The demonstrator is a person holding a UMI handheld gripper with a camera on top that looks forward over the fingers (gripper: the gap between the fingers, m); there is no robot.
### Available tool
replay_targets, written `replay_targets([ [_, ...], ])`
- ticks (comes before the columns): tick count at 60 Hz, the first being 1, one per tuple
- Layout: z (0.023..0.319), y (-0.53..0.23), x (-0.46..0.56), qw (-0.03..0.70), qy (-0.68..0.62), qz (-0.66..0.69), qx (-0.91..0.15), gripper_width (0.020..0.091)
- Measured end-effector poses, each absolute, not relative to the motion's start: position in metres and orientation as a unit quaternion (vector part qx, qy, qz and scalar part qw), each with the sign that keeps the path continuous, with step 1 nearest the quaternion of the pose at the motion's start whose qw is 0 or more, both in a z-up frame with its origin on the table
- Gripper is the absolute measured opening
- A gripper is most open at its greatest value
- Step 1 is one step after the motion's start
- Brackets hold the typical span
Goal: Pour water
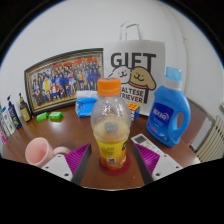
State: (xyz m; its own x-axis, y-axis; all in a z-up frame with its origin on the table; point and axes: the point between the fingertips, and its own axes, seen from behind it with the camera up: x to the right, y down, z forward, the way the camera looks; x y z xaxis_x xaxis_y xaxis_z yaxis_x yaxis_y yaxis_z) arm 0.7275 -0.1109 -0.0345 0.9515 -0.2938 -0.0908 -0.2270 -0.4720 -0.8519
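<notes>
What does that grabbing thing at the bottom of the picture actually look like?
The gripper has two dark, flat fingers that angle inward as they reach forward. Each carries a bright magenta pad on its inner face. No cables, markings, or any part of the person holding it are visible.

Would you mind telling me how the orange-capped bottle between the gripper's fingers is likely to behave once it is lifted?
The bottle looks like thin clear plastic, so it may flex under the fingers. It seems mostly full of liquid, so probably fairly heavy for its size. It is tall and narrow, so a nudge near the orange cap could tip it.
</notes>
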Motion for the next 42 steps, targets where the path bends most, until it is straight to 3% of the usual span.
replay_targets([
  [7, -0.006, -0.153, 0.714, 0.477, 0.158, -0.056, -0.863, 0.0856],
  [25, 0.107, -0.290, 0.602, 0.470, 0.124, -0.067, -0.871, 0.0850],
  [42, 0.163, -0.376, 0.504, 0.470, 0.093, -0.057, -0.876, 0.0854],
])
